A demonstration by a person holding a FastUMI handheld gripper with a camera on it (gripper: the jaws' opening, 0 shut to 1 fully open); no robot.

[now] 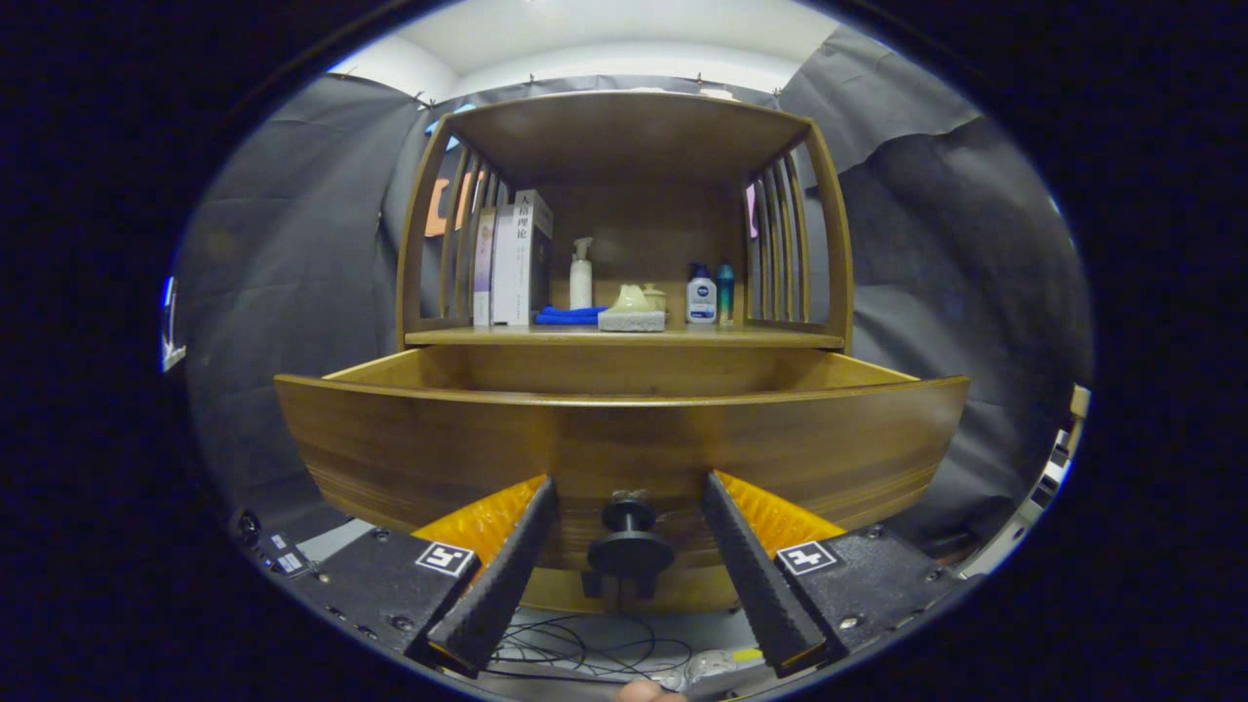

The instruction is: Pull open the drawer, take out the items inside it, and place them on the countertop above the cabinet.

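The wooden drawer (pixel 624 444) stands pulled out from the cabinet, its curved front close before me. A black round knob (pixel 630 548) sits low on the drawer front, between my two fingers with a gap on each side. My gripper (pixel 629 502) is open, its black ribbed fingers (pixel 517 556) angled apart around the knob without touching it. The drawer's inside is hidden behind its front panel. Above the drawer runs the countertop (pixel 741 337), carrying a blue cloth (pixel 570 315), a pale soap dish (pixel 632 312), a white pump bottle (pixel 581 276) and two small bottles (pixel 701 295).
Books (pixel 512 258) stand at the countertop's left under a wooden hutch with slatted sides (pixel 780 244). Thin cables (pixel 585 648) lie on the floor below the drawer. A fingertip (pixel 648 692) shows beneath the gripper. Black cloth hangs all around.
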